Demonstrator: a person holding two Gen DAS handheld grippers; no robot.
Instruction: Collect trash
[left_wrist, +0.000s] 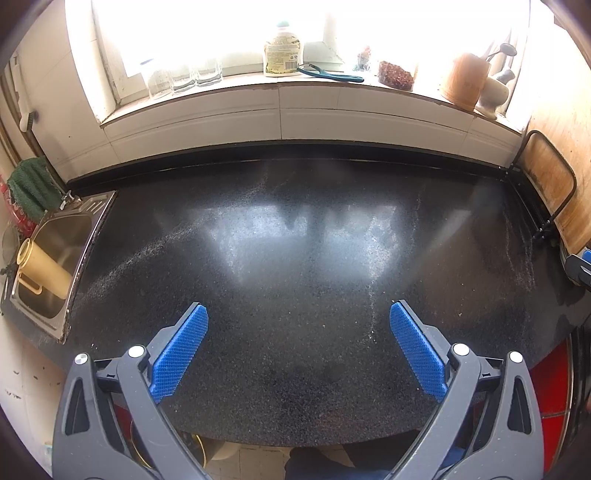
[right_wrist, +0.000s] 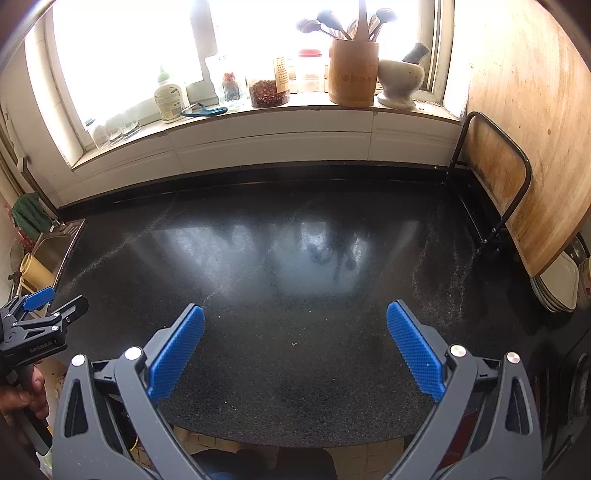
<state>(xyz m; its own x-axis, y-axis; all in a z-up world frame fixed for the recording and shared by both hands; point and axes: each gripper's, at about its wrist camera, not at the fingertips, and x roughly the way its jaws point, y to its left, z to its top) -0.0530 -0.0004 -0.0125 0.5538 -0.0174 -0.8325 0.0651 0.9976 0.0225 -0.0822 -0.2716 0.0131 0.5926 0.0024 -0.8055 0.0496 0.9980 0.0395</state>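
The black speckled counter (left_wrist: 295, 266) lies under both grippers; it also shows in the right wrist view (right_wrist: 295, 295). I see no piece of trash on it, only faint dust streaks and small crumbs (right_wrist: 294, 345). My left gripper (left_wrist: 298, 314) is open and empty above the counter's front part. My right gripper (right_wrist: 294, 314) is open and empty, likewise above the front part. The left gripper also shows at the left edge of the right wrist view (right_wrist: 55, 301), held by a hand.
A steel sink (left_wrist: 59, 236) with a yellow cup (left_wrist: 42, 271) sits at the left. The windowsill holds a detergent bottle (left_wrist: 282, 55), glasses, jars, a wooden utensil holder (right_wrist: 352, 72) and a mortar (right_wrist: 400, 83). A wooden board (right_wrist: 524, 129) leans at right; plates (right_wrist: 557, 284) are stacked below it.
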